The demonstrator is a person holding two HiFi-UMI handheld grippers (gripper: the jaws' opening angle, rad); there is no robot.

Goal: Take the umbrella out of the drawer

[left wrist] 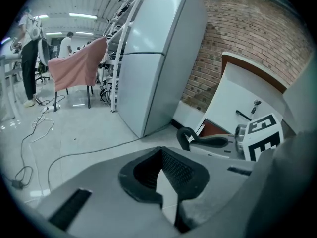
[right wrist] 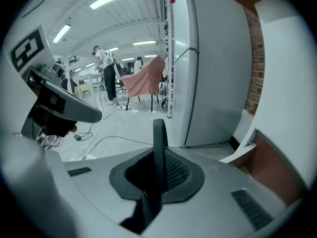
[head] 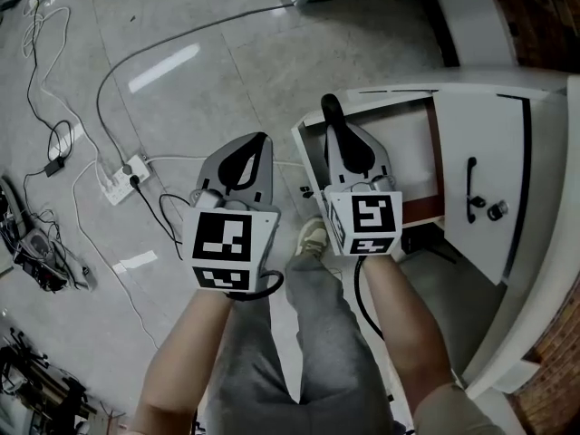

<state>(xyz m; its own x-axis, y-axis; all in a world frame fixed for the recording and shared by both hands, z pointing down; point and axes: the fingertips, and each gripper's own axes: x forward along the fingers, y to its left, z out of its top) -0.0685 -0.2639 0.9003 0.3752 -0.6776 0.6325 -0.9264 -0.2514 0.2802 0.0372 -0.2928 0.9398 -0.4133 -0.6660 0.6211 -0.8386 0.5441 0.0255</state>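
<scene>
Only the umbrella's black curved handle (head: 332, 109) shows; the rest of the umbrella is hidden under the gripper. My right gripper (head: 337, 132) is shut on it above the open white drawer (head: 313, 132). In the right gripper view the handle (right wrist: 159, 143) stands upright between the pads, with the right gripper (right wrist: 157, 155) closed around it. The left gripper view shows the same hooked handle (left wrist: 187, 135) at the right. My left gripper (head: 258, 148) hovers beside the drawer over the floor, its jaws together and holding nothing (left wrist: 159, 155).
A white panel with a black handle (head: 471, 188) stands to the drawer's right. A power strip (head: 125, 178) and several cables lie on the floor at left. A grey fridge (left wrist: 153, 68) stands ahead. The person's shoe (head: 313, 236) is below the grippers.
</scene>
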